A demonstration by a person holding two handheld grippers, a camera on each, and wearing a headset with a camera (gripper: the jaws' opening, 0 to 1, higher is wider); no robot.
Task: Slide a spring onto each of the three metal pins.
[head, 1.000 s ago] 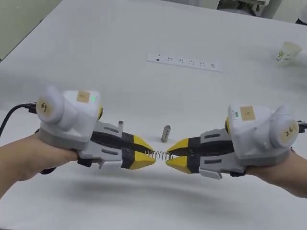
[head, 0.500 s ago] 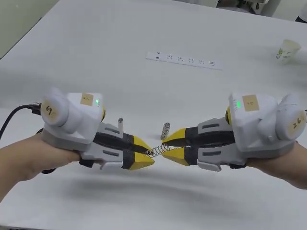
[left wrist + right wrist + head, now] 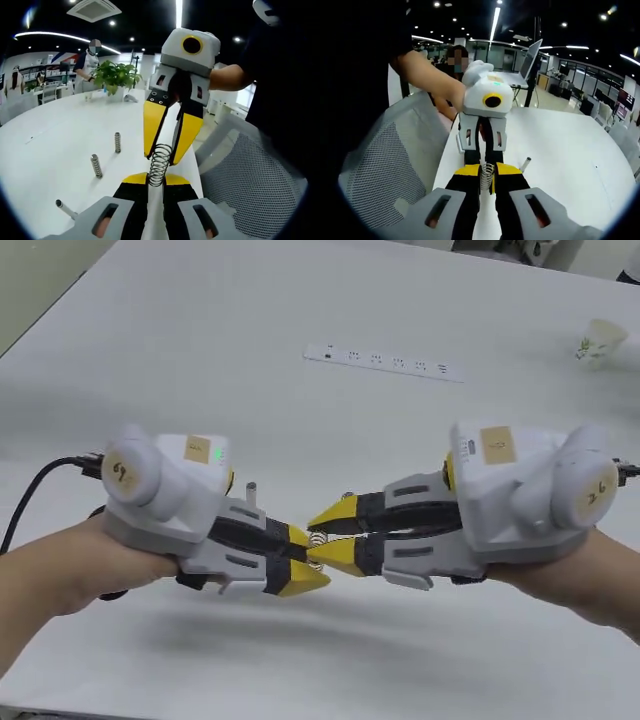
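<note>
My left gripper [image 3: 155, 181] is shut on the near end of a steel spring [image 3: 159, 165], which it holds in the air and which points at the right gripper. The right gripper [image 3: 161, 158] faces it, open, with its yellow fingers [image 3: 151, 127] on either side of the spring's far end. In the head view the two grippers meet nose to nose, left gripper [image 3: 314, 567] below and right gripper [image 3: 316, 540] above. A bare metal pin [image 3: 251, 490] stands just behind them. Two pins that carry springs [image 3: 117, 142] [image 3: 96, 166] stand on the table beyond the bare pin [image 3: 65, 209].
A white power strip [image 3: 383, 362] lies at the far middle of the white table [image 3: 200, 360]. A paper cup [image 3: 601, 340] stands at the far right. A black cable [image 3: 35, 495] trails from the left gripper. A mesh chair [image 3: 385, 165] sits beside the table.
The right gripper has moved left toward the left one, and its jaws have opened and slid over the spring's free end. The left gripper keeps its hold on the spring.
</note>
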